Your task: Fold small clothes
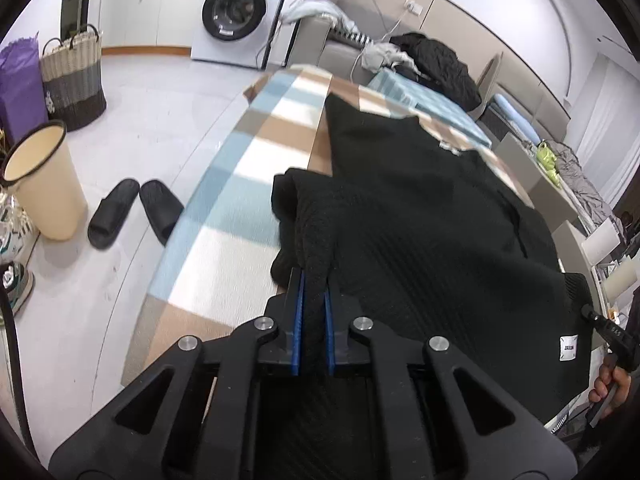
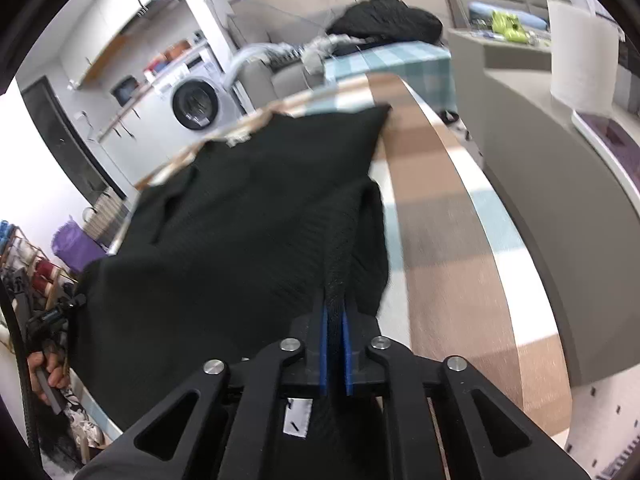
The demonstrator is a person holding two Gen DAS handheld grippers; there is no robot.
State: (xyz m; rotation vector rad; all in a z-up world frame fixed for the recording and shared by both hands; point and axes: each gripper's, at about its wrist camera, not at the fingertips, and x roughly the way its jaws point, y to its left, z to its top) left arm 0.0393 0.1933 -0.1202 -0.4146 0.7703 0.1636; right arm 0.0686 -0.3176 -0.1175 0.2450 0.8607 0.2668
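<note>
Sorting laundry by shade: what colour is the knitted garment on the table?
Black. The ribbed knit garment shows best in the left wrist view, over the checked tablecloth.

Bare checked tablecloth [image 1: 224,216] beside the black garment [image 1: 420,216]; counter [image 2: 560,216] close alongside.

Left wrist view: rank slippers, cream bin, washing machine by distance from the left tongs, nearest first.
From the left tongs, shut on the black garment:
1. Slippers, on the floor, left of the table.
2. Cream bin, further left on the floor.
3. Washing machine, against the far wall.
</note>
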